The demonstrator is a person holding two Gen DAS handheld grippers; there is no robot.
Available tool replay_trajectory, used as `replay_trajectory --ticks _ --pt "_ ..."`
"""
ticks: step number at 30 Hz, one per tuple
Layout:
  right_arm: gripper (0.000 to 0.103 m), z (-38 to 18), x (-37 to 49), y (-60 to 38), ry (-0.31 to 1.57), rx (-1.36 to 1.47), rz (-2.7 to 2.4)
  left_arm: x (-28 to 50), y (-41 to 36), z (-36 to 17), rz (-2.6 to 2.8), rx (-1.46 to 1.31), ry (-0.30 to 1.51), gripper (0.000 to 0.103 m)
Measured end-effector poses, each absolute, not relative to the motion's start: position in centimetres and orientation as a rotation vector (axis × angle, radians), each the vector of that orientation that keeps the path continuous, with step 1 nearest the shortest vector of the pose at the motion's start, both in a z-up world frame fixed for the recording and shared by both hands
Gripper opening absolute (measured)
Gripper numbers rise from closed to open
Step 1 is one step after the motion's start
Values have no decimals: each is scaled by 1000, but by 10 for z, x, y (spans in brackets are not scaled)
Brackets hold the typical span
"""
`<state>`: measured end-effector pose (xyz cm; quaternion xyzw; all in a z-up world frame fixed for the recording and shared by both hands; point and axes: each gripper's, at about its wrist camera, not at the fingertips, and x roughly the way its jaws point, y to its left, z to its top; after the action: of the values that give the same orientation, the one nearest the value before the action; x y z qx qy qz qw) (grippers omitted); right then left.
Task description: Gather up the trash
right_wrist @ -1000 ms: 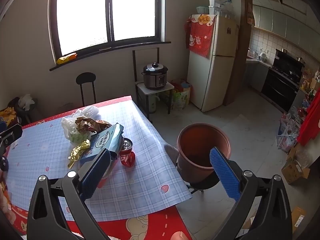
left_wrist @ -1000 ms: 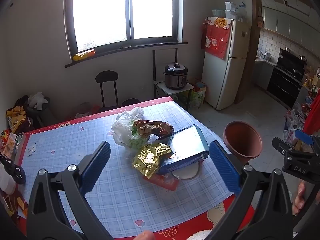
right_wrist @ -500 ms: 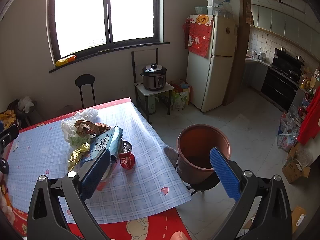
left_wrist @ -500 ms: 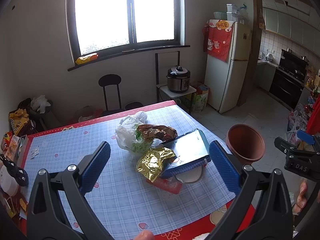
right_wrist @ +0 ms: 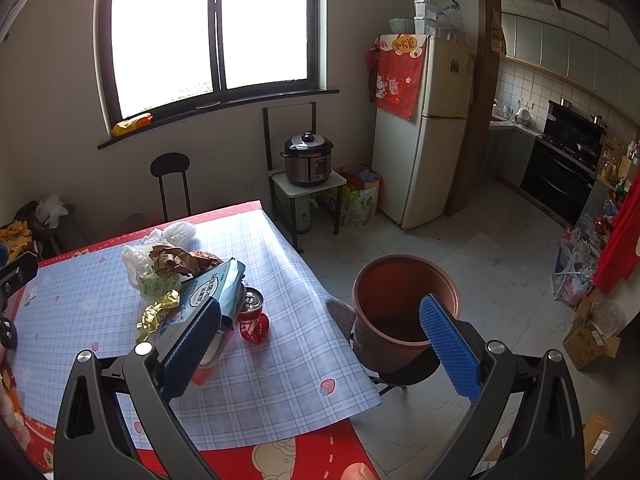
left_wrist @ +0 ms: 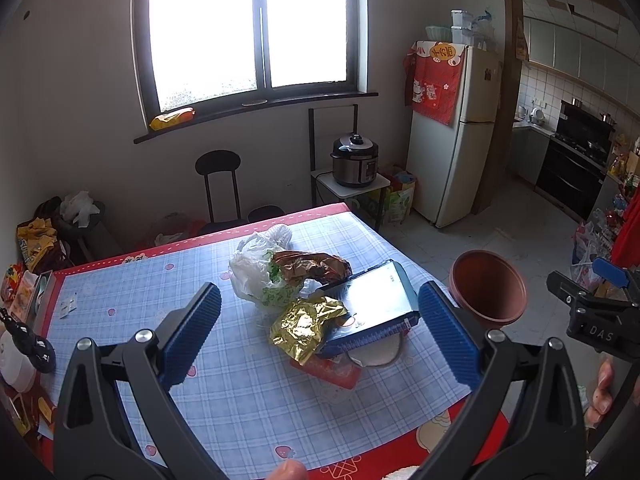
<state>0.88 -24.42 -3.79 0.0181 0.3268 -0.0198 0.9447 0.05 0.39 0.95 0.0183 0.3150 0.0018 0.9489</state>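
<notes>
Left gripper: blue ribbed pads spread wide, nothing between them, held above the near part of the table and aimed at the trash heap. Right gripper: pads likewise spread wide and empty, held over the table's right edge; its left pad overlaps the blue packet in view, whether touching cannot be told; its right pad lies in front of the bin. Trash heap, centre of the table on the blue checked cloth: white plastic bag at the far side; brown crumpled wrapper lying on it; gold foil wrapper just in front, nearest the left gripper; blue packet tilted, leaning across the heap's right side; red drink can beside the packet, dented, its top open to view in the right wrist picture; a flat red wrapper and a pale round lid partly hidden under the packet. Brown plastic bin: on a dark stool off the table's right edge, upright, mouth open, its bottom dark and not readable. Background, well apart: window, black chair, pressure cooker on a small stand, refrigerator.
</notes>
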Motion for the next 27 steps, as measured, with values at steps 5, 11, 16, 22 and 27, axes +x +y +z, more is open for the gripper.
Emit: replay_trajectory --ticks 5,11,16,22,27 --pt "98 -37 9 -245 664 38 -42 -2 5 12 3 34 634 97" --pt "98 -35 8 -245 663 29 -38 -1 8 14 9 17 632 97" --pt "98 -31 9 -241 670 12 -29 -2 11 12 15 4 637 97" --pt "98 -29 9 -238 666 0 -27 -3 13 9 16 -12 643 97" --pt "98 -31 9 -237 668 3 -29 -4 15 7 18 -21 650 97"
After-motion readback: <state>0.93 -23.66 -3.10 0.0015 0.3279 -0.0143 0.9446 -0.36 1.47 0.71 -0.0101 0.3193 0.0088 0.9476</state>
